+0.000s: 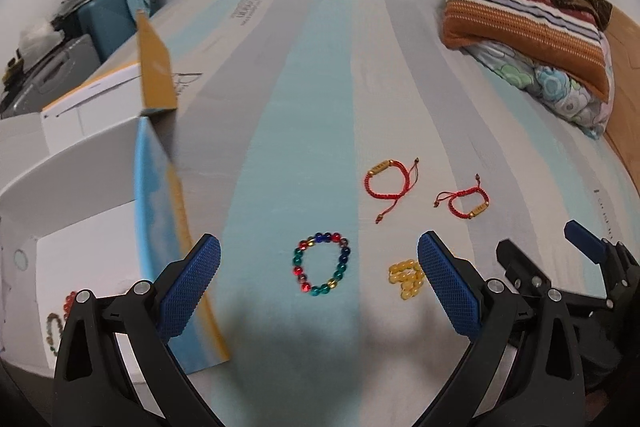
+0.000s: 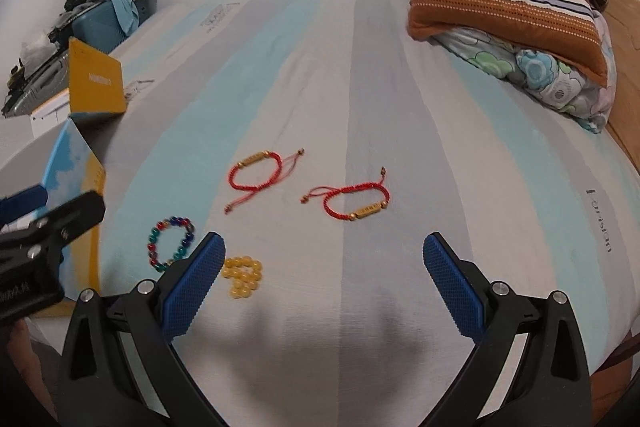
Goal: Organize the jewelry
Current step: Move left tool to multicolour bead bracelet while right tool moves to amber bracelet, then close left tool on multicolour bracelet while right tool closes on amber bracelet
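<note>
**Both grippers wide open above four loose bracelets; the multicoloured one lies nearest my left gripper**

My left gripper (image 1: 319, 293) hangs over the striped bedsheet (image 1: 288, 107) with its jaws spread wide and nothing between them. The multicoloured bead bracelet (image 1: 321, 264) lies flat, centred in the gap between the two blue pads (image 1: 192, 287) and just far of them, on a pale blue stripe. It forms a slightly egg-shaped ring whose long axis runs near to far, roughly in line with my fingers. Directly left of it stands the open box (image 1: 80, 247), white inside with a blue and yellow wall; a beaded piece (image 1: 60, 315) already rests in its near corner.

The yellow bead bracelet (image 1: 406, 277) sits bunched in a small heap just right of the multicoloured one, partly hidden by my left gripper's right pad. Farther off and to the right lie two red cord bracelets (image 1: 390, 183), (image 1: 466, 203), each with a gold bar and loose tails, near one another but apart.

My right gripper (image 2: 324, 279) is likewise fully open and empty. From its view the right-hand red cord bracelet (image 2: 356, 203) lies far of the gap and a little left of centre, gold bar on the near side.

I judge the multicoloured ring to be the left gripper's pick, since it lies between that gripper and the box.
</note>
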